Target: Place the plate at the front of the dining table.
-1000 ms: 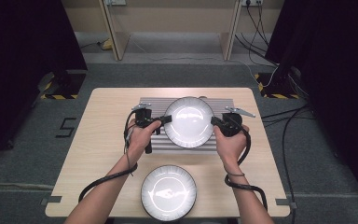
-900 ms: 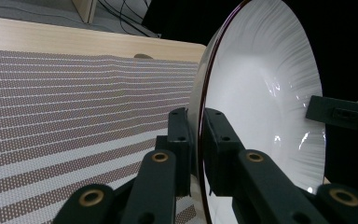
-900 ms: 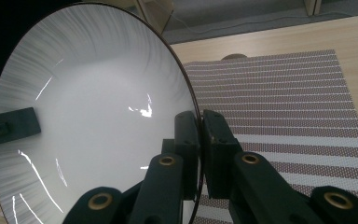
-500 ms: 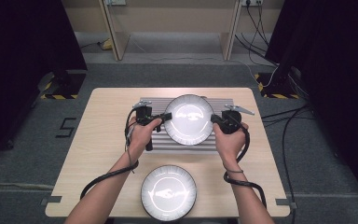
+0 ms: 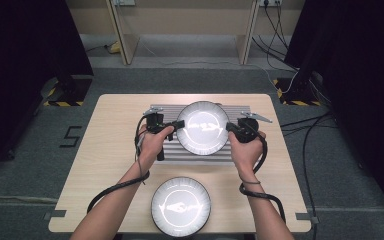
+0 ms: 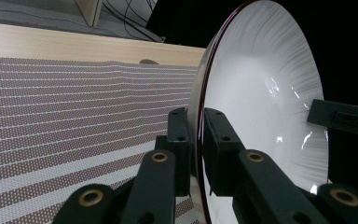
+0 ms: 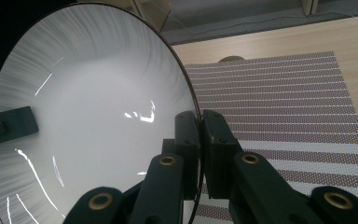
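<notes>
A white plate (image 5: 203, 127) with a dark rim hangs over a grey striped placemat (image 5: 200, 156), held from both sides. My left gripper (image 5: 179, 125) is shut on its left rim, and my right gripper (image 5: 230, 128) is shut on its right rim. In the left gripper view the jaws (image 6: 196, 140) pinch the thin edge of the plate (image 6: 270, 107), which stands tilted above the placemat (image 6: 74, 116). The right gripper view has the same pinch (image 7: 199, 135) on the plate (image 7: 88, 116), with the placemat (image 7: 284, 107) below.
A second white plate (image 5: 181, 206) lies near the front edge of the wooden table (image 5: 110, 150). Cables trail from both grippers across the table. Grey carpet and dark stands surround the table.
</notes>
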`<state>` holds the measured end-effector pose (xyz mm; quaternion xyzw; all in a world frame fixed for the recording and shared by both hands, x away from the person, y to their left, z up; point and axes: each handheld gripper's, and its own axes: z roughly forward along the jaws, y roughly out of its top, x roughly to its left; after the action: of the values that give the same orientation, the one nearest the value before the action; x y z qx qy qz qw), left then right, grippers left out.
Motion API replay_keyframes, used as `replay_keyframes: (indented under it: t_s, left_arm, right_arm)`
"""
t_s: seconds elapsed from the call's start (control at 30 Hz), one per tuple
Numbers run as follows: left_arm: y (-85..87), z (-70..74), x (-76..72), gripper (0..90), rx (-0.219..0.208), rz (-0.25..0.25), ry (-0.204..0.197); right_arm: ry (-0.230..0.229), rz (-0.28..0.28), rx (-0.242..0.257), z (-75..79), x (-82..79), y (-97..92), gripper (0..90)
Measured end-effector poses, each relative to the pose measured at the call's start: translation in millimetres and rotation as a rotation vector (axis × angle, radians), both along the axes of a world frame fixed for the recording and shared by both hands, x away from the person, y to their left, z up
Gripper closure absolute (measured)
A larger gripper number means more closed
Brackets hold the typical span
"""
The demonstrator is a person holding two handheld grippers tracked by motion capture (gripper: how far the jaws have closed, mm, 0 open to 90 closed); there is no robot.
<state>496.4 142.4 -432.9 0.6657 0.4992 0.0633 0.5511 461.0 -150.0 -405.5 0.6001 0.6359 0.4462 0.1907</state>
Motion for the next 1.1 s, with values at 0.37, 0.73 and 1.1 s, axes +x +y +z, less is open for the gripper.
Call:
replay_keyframes:
  t_s: [0.37, 0.73, 1.1]
  left_arm:
    - [1.8, -0.3, 2.7, 81.1, 0.002, 0.001, -0.001]
    - [0.3, -1.6, 7.1, 80.9, 0.006, 0.008, -0.003]
    - [-1.5, -2.3, 10.4, 81.0, 0.004, 0.009, -0.004]
  right_arm:
    - [0.001, -0.003, -0.001, -1.3, 3.2, 2.0, 85.8]
    - [0.008, -0.011, -0.001, -3.5, 7.2, 2.6, 85.9]
    - [0.008, -0.005, -0.003, -4.9, 10.9, 0.3, 86.1]
